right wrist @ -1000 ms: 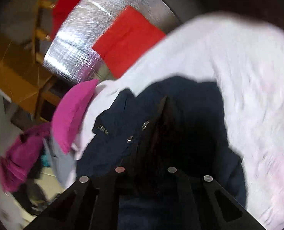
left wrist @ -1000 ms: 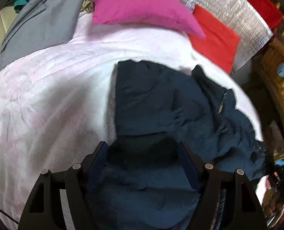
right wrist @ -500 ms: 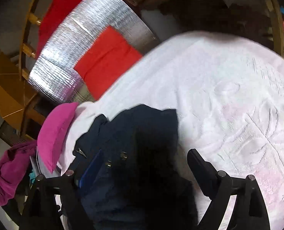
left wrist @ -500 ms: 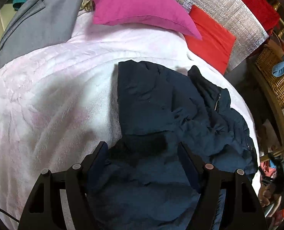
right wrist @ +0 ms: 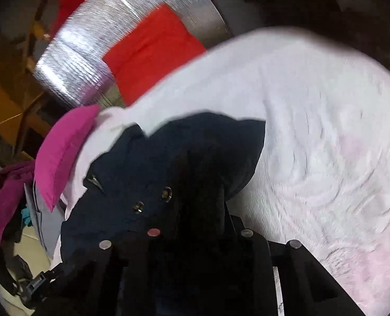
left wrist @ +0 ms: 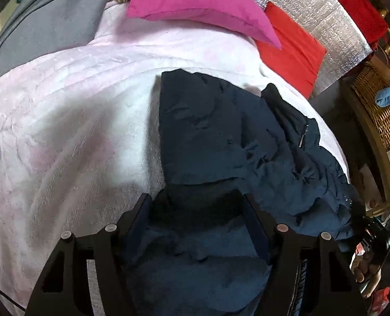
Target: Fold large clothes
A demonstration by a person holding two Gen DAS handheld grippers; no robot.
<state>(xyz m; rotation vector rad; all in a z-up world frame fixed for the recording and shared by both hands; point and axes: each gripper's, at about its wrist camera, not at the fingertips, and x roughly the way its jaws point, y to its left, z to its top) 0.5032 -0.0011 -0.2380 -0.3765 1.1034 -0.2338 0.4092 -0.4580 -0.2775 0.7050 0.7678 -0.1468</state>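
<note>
A navy puffer jacket (left wrist: 221,131) with a zip and snap buttons lies crumpled on a white and pink bed cover (left wrist: 63,131). My left gripper (left wrist: 196,200) stands over its near part. Its jaws are wide and closing, with a thick bulge of jacket between them. In the right wrist view the jacket (right wrist: 142,163) lies at centre left. My right gripper (right wrist: 204,184) has its jaws closing narrow on a raised fold of it. The dark cloth hides the fingertips.
A pink pillow (left wrist: 195,5) and a grey garment (left wrist: 50,21) lie at the far side of the bed. A red cloth (left wrist: 292,47) sits on a silver foil mat (left wrist: 313,0). A wicker basket (left wrist: 379,100) stands beyond the bed's right edge.
The right gripper's jaws stood shut a second ago, were wide half a second ago, and are now narrow on a jacket fold. The left gripper has stayed in place.
</note>
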